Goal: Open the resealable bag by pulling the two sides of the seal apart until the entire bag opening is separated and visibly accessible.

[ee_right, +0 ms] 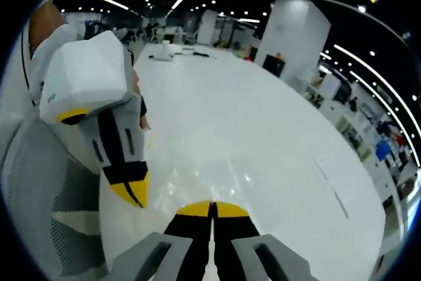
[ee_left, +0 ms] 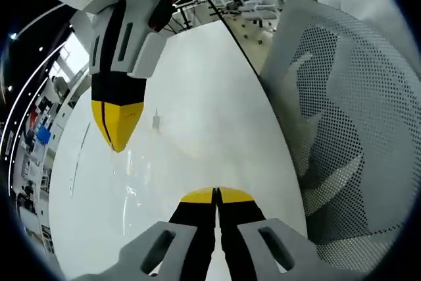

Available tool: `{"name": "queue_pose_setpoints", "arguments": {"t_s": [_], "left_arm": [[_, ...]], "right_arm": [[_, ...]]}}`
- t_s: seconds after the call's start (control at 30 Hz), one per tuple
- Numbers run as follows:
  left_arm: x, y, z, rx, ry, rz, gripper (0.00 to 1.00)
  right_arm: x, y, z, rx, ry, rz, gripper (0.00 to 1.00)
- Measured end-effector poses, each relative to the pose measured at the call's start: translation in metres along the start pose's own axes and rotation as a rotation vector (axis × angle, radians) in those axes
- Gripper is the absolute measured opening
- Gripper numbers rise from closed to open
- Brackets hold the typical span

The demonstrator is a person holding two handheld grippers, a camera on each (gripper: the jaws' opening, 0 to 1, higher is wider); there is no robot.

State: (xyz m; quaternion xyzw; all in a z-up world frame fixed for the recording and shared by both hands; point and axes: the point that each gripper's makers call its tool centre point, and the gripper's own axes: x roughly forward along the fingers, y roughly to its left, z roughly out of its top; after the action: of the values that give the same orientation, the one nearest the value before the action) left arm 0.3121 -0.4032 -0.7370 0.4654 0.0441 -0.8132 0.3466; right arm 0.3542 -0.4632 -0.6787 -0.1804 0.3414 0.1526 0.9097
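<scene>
Both grippers, left gripper [ee_left: 216,193] and right gripper [ee_right: 212,208], pinch clear bag [ee_left: 164,162] film over white table [ee_left: 197,83], jaws closed; mid pull-apart, next needs outward pull.

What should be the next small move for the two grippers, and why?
Probably ease them apart. The left gripper and right gripper have shut jaws, tips near each other above the white table, with faint glints of clear film between them; the seal's state is unclear.
</scene>
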Motion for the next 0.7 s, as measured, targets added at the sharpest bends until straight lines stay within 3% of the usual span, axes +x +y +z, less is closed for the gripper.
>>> {"name": "queue_pose_setpoints", "arguments": {"t_s": [0.33,0.7], "left_arm": [[0.0013,0.0025,0.0005,0.007,0.0,0.0,0.0],[-0.0005,0.0071,-0.0006,0.033,0.004,0.016,0.0]], "right_arm": [[-0.0059,-0.0065,0.0048,0.005,-0.013,-0.043,0.0],[-0.0038,-0.0005,0.003,0.041,-0.004,-0.019,0.0]]}}
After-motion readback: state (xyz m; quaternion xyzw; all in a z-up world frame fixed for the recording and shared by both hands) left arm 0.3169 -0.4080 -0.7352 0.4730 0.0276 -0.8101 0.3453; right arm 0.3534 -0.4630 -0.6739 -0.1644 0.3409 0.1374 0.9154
